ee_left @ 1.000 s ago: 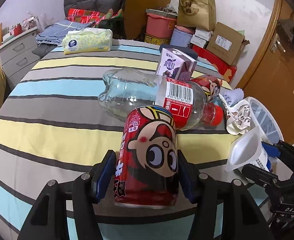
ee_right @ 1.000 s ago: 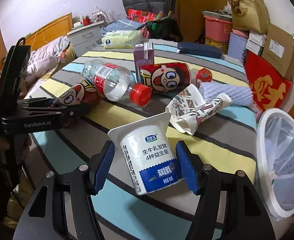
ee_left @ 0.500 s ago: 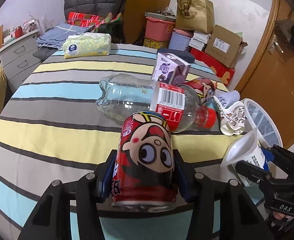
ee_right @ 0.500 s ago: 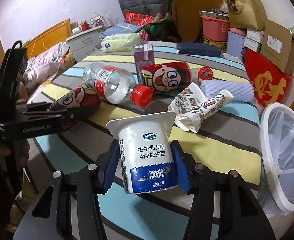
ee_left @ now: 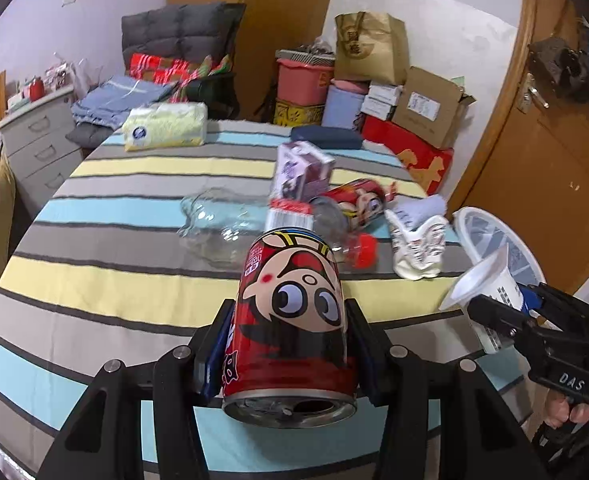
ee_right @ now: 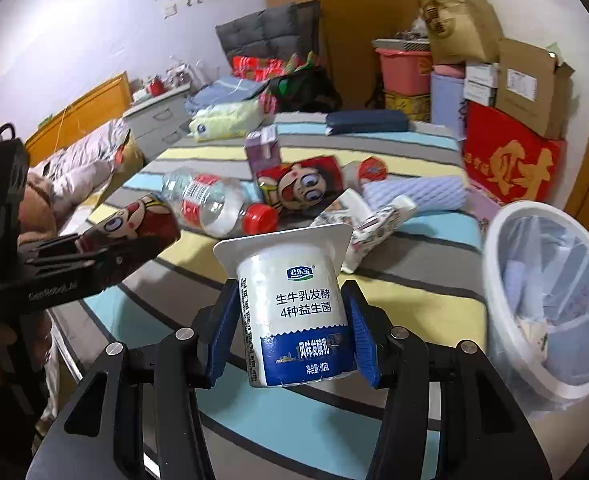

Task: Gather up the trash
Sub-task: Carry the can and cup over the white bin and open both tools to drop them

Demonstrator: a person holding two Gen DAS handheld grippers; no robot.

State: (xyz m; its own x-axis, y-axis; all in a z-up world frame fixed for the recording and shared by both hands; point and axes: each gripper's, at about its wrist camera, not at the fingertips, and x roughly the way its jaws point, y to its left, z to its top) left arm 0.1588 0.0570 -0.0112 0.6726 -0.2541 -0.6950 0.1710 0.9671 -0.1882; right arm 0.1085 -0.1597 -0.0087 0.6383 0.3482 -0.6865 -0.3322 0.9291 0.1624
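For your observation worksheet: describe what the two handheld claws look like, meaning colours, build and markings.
Both are matte black angular frames with silver screws and blue finger pads. The left claw reads "GenRobot.AI" and trails a black cable; the right claw reads "DAS".

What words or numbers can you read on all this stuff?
"生牛乳发酵 4种益生菌", "风味发酵乳": yogurt cup in the right claw.
"DAS": that claw's handle.
"GenRobot.AI": left claw's handle.
Red can in the left claw, bottle label, boxes: too blurred.
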